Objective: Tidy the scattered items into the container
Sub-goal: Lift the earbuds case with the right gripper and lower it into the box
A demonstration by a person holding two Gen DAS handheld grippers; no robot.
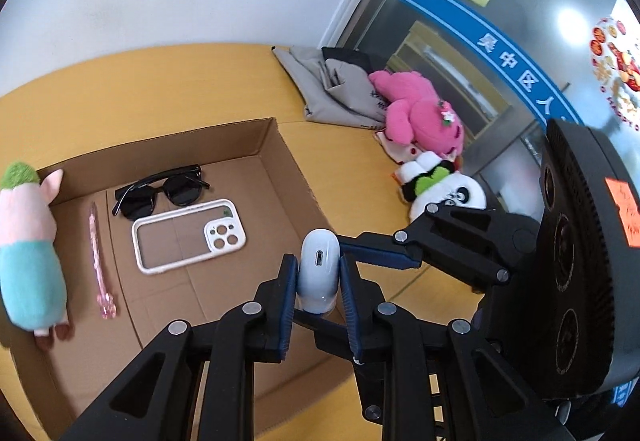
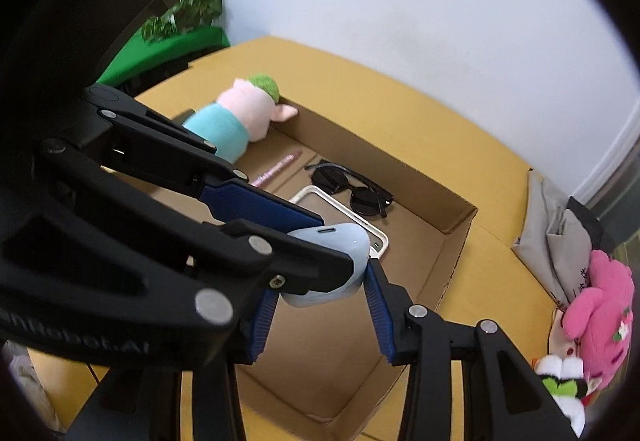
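Left gripper (image 1: 319, 277) clamped on pale-blue earbud case (image 1: 319, 273) above cardboard box (image 1: 298, 169), right gripper (image 2: 320, 295) spread around it; phone case (image 1: 188, 235), sunglasses (image 1: 162, 191), pen (image 1: 100, 261), pig plush (image 1: 28, 241) already boxed; pink plush (image 1: 420, 113), panda plush (image 1: 444, 189) remain on table.

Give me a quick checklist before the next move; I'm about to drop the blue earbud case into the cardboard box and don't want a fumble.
1. Hold: left gripper is closed on the earbud case, a pad on each side. Ok.
2. Position: in the right wrist view, the case hangs over the inside of the cardboard box. Ok.
3. Landing spot: bare box floor lies below, beside the phone case. Ok.
4. Right gripper out of the way: it is open with its fingers on both sides of the case. Not ok.
5. Whether the right pads touch the case: cannot tell.
6. Table tidied: pink plush and panda plush lie outside the box. Not ok.
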